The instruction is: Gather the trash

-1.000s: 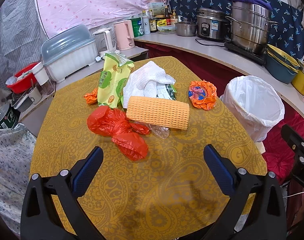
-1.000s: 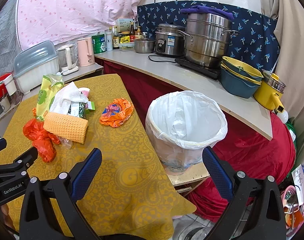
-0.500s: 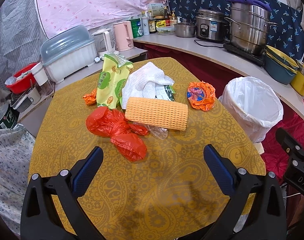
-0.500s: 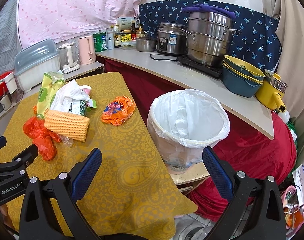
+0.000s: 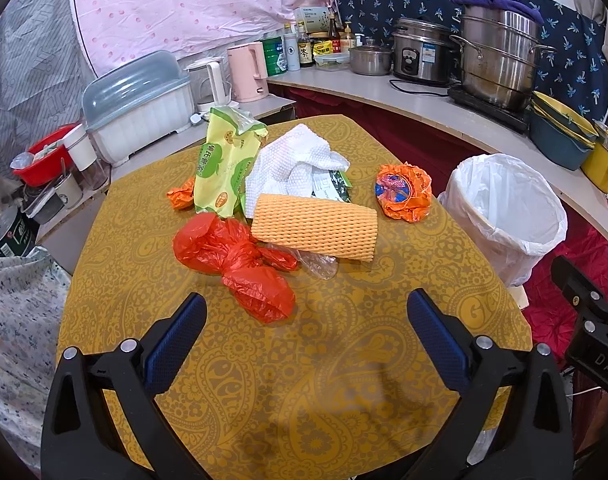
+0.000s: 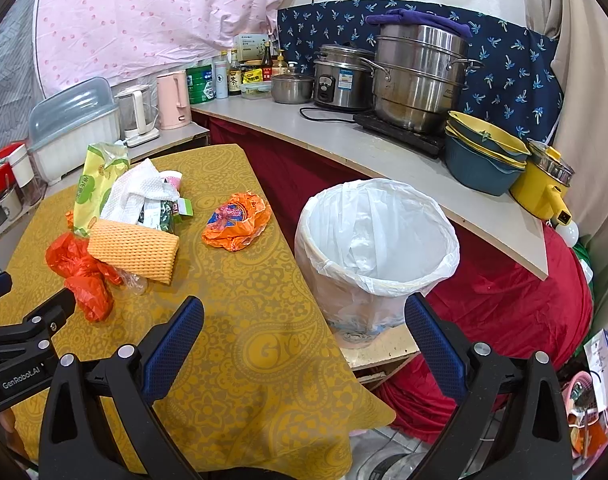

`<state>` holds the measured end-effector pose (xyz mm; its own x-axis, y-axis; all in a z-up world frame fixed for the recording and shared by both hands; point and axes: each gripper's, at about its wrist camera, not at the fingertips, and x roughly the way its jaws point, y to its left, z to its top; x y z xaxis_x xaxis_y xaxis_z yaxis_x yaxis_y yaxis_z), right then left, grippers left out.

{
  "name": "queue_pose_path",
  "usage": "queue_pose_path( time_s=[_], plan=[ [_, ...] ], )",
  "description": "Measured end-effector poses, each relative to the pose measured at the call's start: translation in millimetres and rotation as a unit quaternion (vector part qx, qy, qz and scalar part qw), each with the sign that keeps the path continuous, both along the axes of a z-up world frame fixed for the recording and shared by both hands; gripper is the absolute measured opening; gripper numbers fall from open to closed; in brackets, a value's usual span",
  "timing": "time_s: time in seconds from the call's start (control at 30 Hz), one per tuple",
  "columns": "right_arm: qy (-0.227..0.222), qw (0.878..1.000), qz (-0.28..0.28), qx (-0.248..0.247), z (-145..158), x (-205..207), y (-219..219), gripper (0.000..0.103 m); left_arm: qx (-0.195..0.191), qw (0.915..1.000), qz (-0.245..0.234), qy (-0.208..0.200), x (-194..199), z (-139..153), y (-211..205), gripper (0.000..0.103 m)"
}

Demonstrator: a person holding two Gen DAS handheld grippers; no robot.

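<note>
- Currently, the left tool [image 5: 306, 314] hovers over the near part of the table [image 5: 344, 380], which is covered in a mustard-yellow paisley cloth; its blue-padded fingers [image 5: 176, 340] are spread wide with nothing between them.
- Likewise spread and empty, the right tool [image 6: 304, 320] hangs above the table's right edge, with the white-lined round trash bin [image 6: 378, 248] just beyond its right finger.
- Trash lies in a loose heap near the table's middle: a crumpled red plastic bag [image 5: 236, 260] nearest the left tool, and just beyond it a ribbed orange foam sleeve [image 5: 316, 226] lying on its side.
- Behind the sleeve sits a bunched white paper towel [image 5: 296, 164], which partly covers a dark green printed packet [image 5: 334, 184].
- To the towel's left leans a tall yellow-green snack bag [image 5: 224, 164], with a small orange scrap [image 5: 182, 196] at its left foot.
- Apart from the heap, a crumpled orange wrapper with a blue print [image 5: 404, 192] lies near the table's right edge, between the pile and the bin.
- Beyond the bin, a grey kitchen counter [image 6: 384, 156] carries steel pots and stacked bowls.
</note>
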<state>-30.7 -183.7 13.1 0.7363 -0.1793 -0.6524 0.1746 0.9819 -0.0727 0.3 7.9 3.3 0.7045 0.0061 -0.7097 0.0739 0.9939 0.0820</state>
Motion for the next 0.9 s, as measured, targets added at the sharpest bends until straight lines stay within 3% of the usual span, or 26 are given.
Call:
queue_pose_path(
  time_s=[0.9],
  plan=[
    [0.000,1.000,0.004,-0.005,1.8,0.7,2.8,0.096,-0.001,1.0000,0.000,-0.003,0.4,1.4,1.7,0.096]
  ],
)
